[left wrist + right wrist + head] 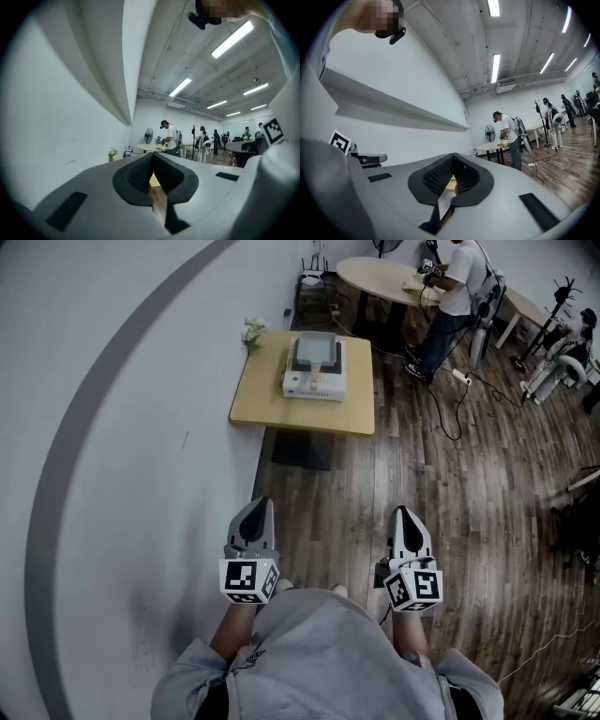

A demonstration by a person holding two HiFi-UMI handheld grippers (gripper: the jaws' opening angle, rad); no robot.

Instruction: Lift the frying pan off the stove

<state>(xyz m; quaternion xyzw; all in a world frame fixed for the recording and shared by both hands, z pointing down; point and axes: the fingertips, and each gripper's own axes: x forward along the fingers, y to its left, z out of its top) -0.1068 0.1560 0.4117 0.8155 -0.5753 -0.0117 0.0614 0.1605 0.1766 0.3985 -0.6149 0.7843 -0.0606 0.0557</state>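
1. The left hand-held gripper (257,512) and the right hand-held gripper (405,517) are both clenched on nothing. They are held low and side by side, close to the person's body, over the wooden floor (422,484).
2. That looks like a carrying pose for walking up, since the table (272,404) is well apart from them.
3. The stove (315,382) sits mid-table, nearer the far edge.
4. The frying pan (314,350) rests on top of the stove. It looks squarish, grey and shallow (its handle seems to point toward the near edge, but it is small here).
5. The lift has not started, and a gripper must open before it can take the handle.
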